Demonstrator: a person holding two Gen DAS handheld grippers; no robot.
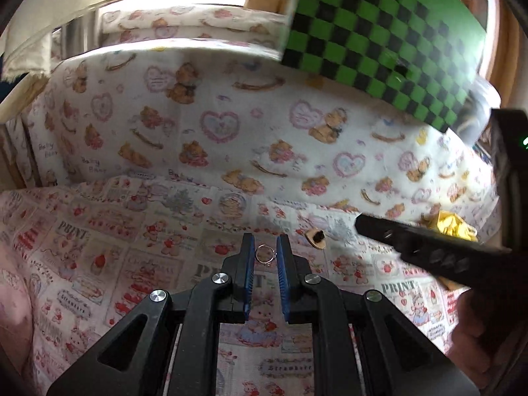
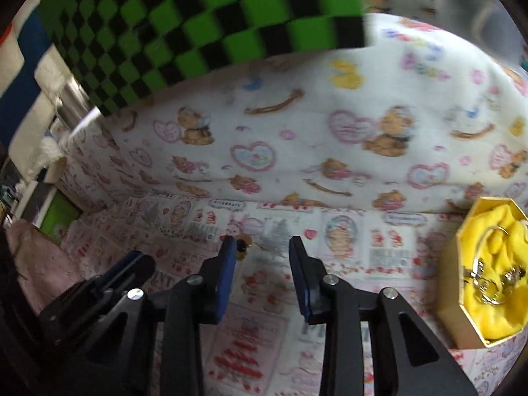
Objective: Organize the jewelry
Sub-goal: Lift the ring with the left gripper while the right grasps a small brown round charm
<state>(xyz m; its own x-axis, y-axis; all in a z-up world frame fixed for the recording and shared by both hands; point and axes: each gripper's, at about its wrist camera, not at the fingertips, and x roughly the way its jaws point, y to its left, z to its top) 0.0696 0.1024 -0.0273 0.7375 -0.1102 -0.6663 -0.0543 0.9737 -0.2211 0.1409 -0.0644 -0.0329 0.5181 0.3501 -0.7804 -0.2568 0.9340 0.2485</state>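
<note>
Printed cotton bedcover [image 1: 99, 247], teddy-bear blanket [image 1: 231, 125], green-black checkered board [image 1: 379, 33]

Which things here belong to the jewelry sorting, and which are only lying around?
Belong to the job:
- silver ring between the left gripper fingers
- small earring-like piece on the cloth
- yellow-lined jewelry box holding silver pieces
- right gripper, empty

Just lying about:
- green checkered board
- bear-print cloth
</note>
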